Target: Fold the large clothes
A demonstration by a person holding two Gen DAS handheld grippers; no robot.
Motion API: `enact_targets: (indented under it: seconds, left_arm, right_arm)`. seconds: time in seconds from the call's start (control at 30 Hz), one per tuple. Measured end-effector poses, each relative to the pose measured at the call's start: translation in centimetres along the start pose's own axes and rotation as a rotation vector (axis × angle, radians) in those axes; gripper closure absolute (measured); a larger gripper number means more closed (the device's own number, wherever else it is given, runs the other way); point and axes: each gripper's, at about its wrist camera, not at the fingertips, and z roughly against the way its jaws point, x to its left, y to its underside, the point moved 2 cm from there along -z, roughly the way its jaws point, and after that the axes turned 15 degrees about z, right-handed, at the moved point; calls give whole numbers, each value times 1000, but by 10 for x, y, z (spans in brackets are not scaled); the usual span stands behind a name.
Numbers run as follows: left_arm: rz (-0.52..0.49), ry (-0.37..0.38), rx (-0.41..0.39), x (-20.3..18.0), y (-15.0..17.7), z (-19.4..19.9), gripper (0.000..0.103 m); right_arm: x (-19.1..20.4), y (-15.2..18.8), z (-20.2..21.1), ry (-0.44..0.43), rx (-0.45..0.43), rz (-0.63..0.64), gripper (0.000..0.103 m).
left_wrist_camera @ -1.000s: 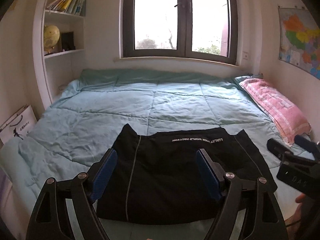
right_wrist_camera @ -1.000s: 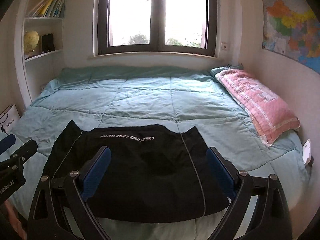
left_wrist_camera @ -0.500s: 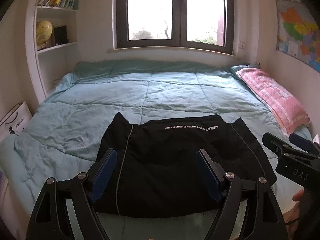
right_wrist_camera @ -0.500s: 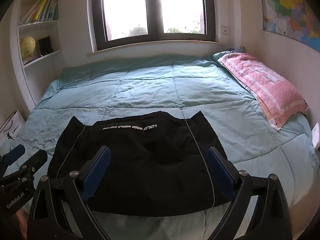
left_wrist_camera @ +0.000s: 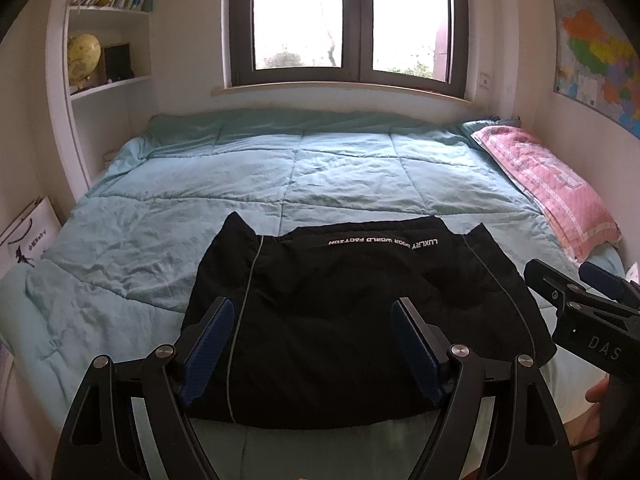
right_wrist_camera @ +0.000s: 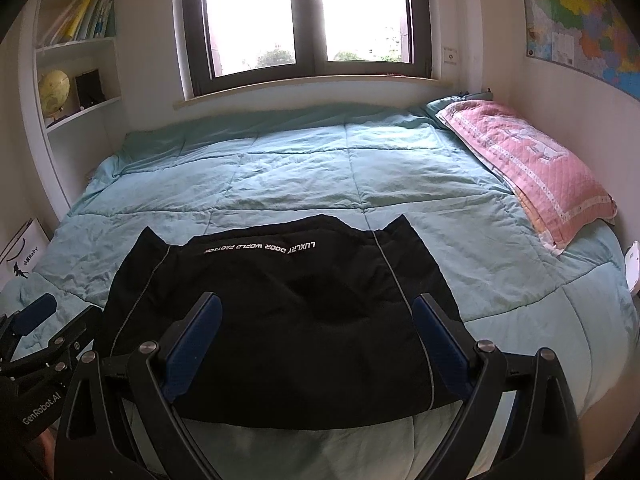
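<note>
A black garment [left_wrist_camera: 352, 304] with white lettering and thin grey piping lies folded into a flat rectangle on the teal quilt [left_wrist_camera: 304, 176], near the bed's front edge; it also shows in the right wrist view [right_wrist_camera: 280, 304]. My left gripper [left_wrist_camera: 312, 320] is open and empty, held above the garment's near half. My right gripper [right_wrist_camera: 316, 316] is open and empty, also above the near half. The right gripper shows at the right edge of the left wrist view [left_wrist_camera: 576, 300]. The left gripper shows at the left edge of the right wrist view [right_wrist_camera: 40, 328].
A pink pillow [right_wrist_camera: 528, 164] lies along the bed's right side by the wall. A white shelf with a globe [left_wrist_camera: 83, 53] and books stands left. A white paper bag [left_wrist_camera: 28, 236] leans beside the bed. The window [left_wrist_camera: 344, 20] is behind.
Both grippers have drawn back and risen slightly from the garment, with the view tilting. The garment has not moved. Both grippers stay open.
</note>
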Motion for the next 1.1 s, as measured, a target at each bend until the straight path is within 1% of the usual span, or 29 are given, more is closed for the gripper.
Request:
enact_targets:
  seconds: [0.17, 1.1]
  left_arm:
    - [1, -4, 17, 1, 2, -5, 21]
    - [-8, -11, 45, -4, 7, -16, 21]
  right_arm:
    - [-1, 1, -4, -7, 8, 4, 6]
    - [-1, 6, -19, -25, 38, 5, 6]
